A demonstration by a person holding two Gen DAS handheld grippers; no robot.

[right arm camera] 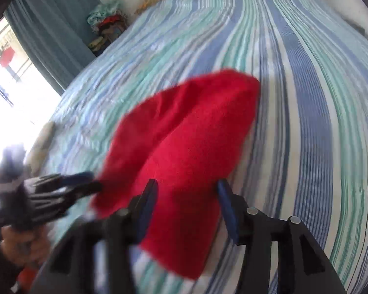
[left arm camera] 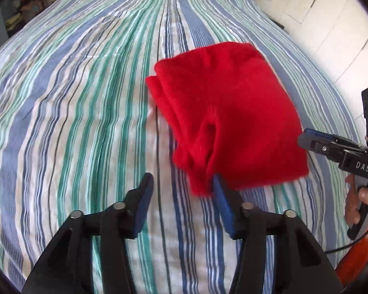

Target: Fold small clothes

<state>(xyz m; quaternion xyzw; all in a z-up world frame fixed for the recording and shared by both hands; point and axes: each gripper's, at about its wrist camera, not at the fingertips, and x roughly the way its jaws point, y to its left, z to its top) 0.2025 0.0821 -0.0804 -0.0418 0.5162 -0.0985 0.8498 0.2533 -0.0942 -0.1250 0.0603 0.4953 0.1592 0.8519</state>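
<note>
Red garment point(left arm camera: 230, 122) folded, mid-bed point(left arm camera: 73, 98). Left gripper point(left arm camera: 181, 191) and right gripper point(right arm camera: 187, 191) both apart, gripping nothing; a blue pad brushing the near hem could snag it and undo the fold.

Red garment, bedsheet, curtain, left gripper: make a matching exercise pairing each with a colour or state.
Column one:
1. red garment
2. bedsheet
3. curtain
4. left gripper

Column two:
A. blue, green and white stripes
B. jaws apart, nothing between the pads
C. folded, lying on the bed
D. plain teal, hanging beside the window

Pairs: 1-C, 2-A, 3-D, 4-B
</note>
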